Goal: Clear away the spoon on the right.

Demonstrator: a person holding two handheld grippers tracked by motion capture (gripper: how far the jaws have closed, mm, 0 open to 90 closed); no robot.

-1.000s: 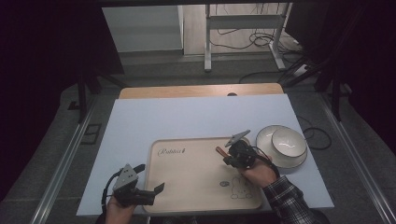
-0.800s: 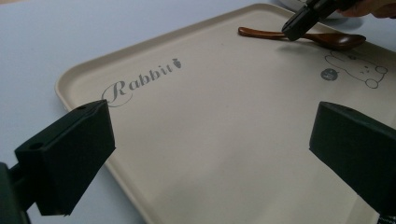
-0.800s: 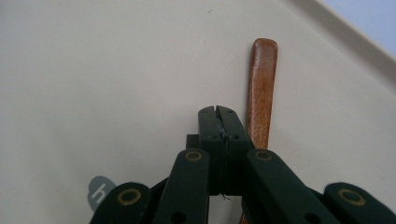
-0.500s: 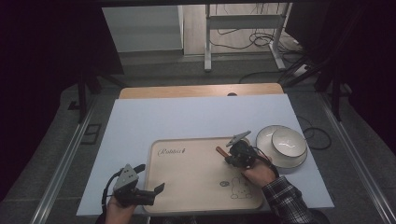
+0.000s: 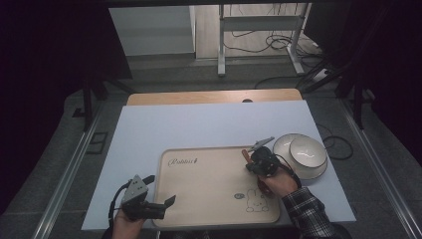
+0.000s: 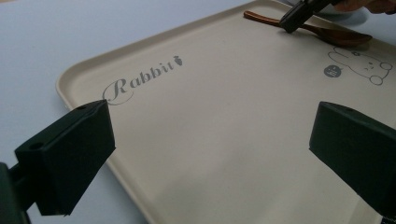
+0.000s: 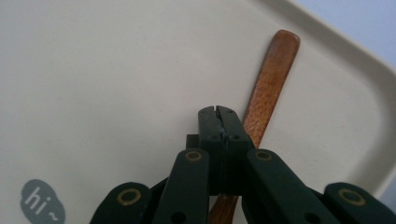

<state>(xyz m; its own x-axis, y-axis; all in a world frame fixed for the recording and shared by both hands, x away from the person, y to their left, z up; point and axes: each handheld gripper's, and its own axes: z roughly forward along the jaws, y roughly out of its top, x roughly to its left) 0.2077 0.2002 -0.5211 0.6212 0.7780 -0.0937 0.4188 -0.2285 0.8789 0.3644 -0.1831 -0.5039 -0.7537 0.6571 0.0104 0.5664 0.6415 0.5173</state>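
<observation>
The left tongs (image 5: 160, 203) hover at the near left corner of the beige tray (image 5: 209, 199) on the bench (image 5: 199, 124), jaws spread wide and empty. At the tray's right edge a brown wooden spoon (image 7: 271, 84) lies flat; the right tongs (image 7: 218, 112) sit pressed together just above its handle. A white bowl (image 5: 302, 154) stands beside the tray on the right

One tray (image 5: 209, 184), one wooden spoon (image 6: 322, 31), two stacked bowls (image 5: 301, 154), two claws.

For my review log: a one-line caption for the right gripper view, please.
Right hand-held gripper, jaws closed together, poised over a wooden spoon lying on the beige tray.
</observation>
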